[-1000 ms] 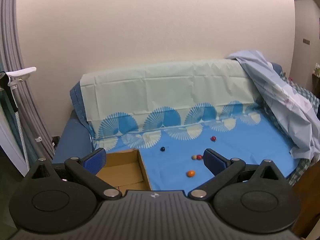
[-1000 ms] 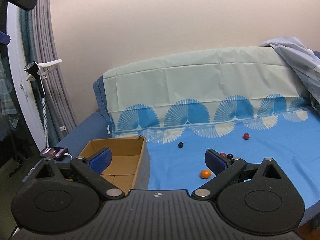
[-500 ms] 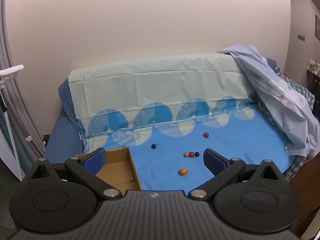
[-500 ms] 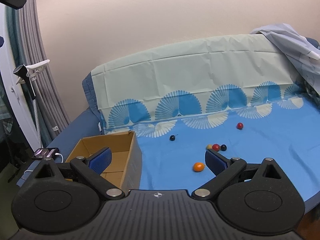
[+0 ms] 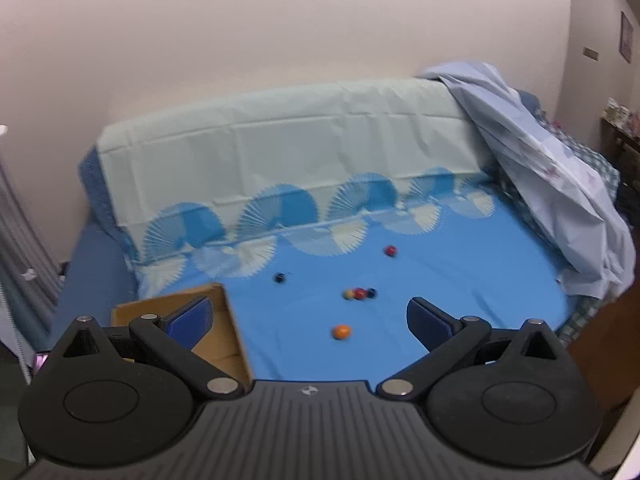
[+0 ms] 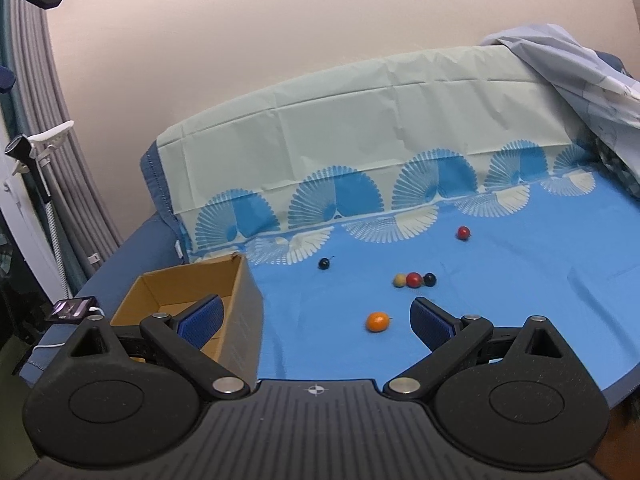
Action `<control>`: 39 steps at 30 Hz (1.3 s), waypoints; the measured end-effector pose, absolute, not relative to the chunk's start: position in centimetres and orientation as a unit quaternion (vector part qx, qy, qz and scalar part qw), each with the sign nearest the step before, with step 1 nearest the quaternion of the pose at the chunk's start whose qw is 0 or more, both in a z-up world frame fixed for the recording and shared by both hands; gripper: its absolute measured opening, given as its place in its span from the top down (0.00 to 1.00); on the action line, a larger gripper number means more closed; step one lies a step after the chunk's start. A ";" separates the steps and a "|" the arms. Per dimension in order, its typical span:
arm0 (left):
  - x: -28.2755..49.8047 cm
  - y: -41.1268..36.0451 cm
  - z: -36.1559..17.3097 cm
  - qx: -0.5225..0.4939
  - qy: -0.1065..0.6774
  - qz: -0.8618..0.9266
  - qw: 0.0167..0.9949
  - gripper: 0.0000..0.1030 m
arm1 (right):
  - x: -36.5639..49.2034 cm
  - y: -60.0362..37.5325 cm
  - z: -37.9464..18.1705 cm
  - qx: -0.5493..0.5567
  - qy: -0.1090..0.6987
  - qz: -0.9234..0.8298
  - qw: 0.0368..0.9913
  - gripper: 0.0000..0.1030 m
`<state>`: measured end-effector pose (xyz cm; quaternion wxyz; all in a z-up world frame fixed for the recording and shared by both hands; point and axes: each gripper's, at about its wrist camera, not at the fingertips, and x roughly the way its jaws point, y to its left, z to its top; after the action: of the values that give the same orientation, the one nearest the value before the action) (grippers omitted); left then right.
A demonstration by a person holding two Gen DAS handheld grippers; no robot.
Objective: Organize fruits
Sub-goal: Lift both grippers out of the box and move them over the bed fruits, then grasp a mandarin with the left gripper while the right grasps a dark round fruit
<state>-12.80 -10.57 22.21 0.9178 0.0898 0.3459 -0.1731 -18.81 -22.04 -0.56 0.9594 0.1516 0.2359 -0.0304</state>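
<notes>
Small fruits lie scattered on a blue cloth (image 6: 500,300) over a sofa. An orange fruit (image 6: 377,321) (image 5: 342,331) lies nearest. Behind it sit a yellow fruit (image 6: 399,280), a red one (image 6: 413,279) (image 5: 359,293) and a dark one (image 6: 429,279) in a row. Another dark fruit (image 6: 323,264) (image 5: 279,278) and a red fruit (image 6: 463,233) (image 5: 390,250) lie farther back. An open cardboard box (image 6: 192,292) (image 5: 216,320) stands at the left. My left gripper (image 5: 308,318) and right gripper (image 6: 318,318) both hang open and hold nothing, well short of the fruits.
A crumpled pale sheet (image 5: 540,168) is heaped on the sofa's right end. A phone on a cable (image 6: 72,307) lies left of the box. Grey curtains (image 6: 48,160) and a clip-on lamp (image 6: 36,144) stand at the far left. The wall rises behind the sofa.
Both views have swung a little left to right and closer; the fruits now sit more central between the fingers. Nothing on the cloth has moved. Both grippers stay open.
</notes>
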 end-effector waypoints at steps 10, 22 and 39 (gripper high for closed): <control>-11.0 -14.9 21.2 0.087 0.349 -0.237 0.902 0.00 | -17.2 -25.5 -2.3 0.169 0.251 -0.067 0.951 0.04; -7.1 -20.5 17.6 0.131 0.372 -0.256 0.883 0.00 | -15.4 -30.3 -5.1 0.198 0.267 -0.103 0.938 0.04; -0.4 -22.4 14.4 0.096 0.397 -0.253 0.877 0.00 | -12.5 -34.7 -8.7 0.214 0.296 -0.128 0.922 0.04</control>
<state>-0.40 -22.39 14.36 0.8772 0.0956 0.3965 -0.2532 -12.48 -34.68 -8.67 0.9220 0.2141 0.2959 -0.1284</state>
